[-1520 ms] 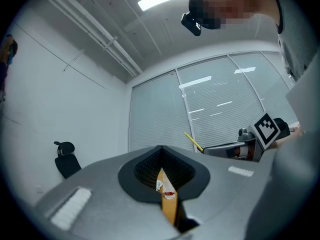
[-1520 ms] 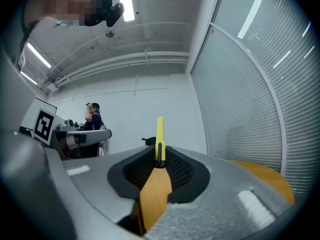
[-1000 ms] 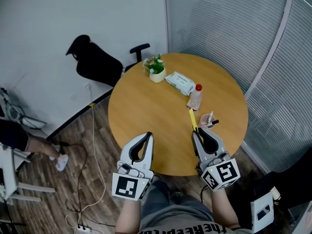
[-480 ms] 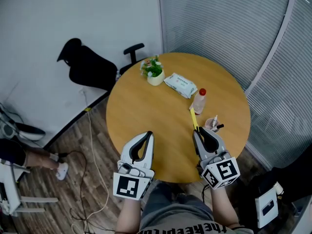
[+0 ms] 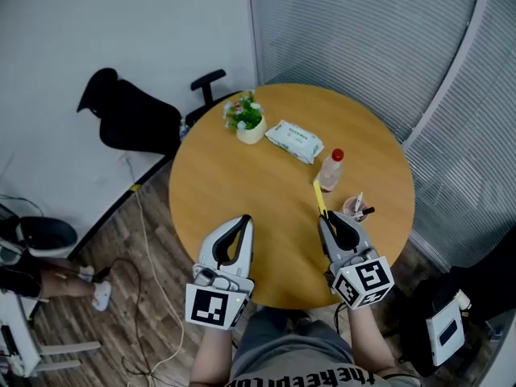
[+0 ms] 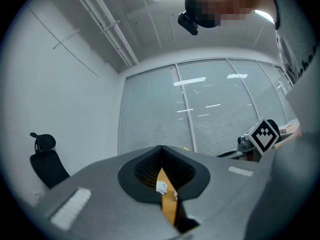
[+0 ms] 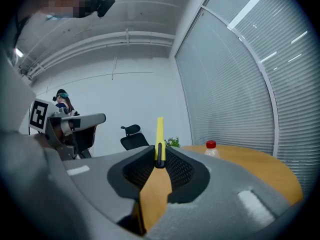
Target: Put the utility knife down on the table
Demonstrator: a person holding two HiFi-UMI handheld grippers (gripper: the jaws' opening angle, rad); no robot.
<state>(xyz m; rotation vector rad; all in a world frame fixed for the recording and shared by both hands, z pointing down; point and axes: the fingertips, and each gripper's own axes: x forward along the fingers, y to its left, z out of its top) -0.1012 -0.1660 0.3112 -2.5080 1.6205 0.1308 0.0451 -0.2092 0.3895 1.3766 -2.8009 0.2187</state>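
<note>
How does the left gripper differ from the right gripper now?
The right gripper is shut on the yellow knife, which sticks out past its jaws; the left gripper is shut on nothing. The right gripper is near the bottle; the left gripper is far from it. Both hover over the table's near edge.

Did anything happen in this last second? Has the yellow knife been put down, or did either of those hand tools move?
Hardly anything. The head camera swung slightly, so the table and the black chair slid a little left in the picture. The right gripper still has its jaws shut on the yellow utility knife, which points out over the table and is not yet put down. The left gripper stays shut and empty. Nothing was grabbed or released.
</note>
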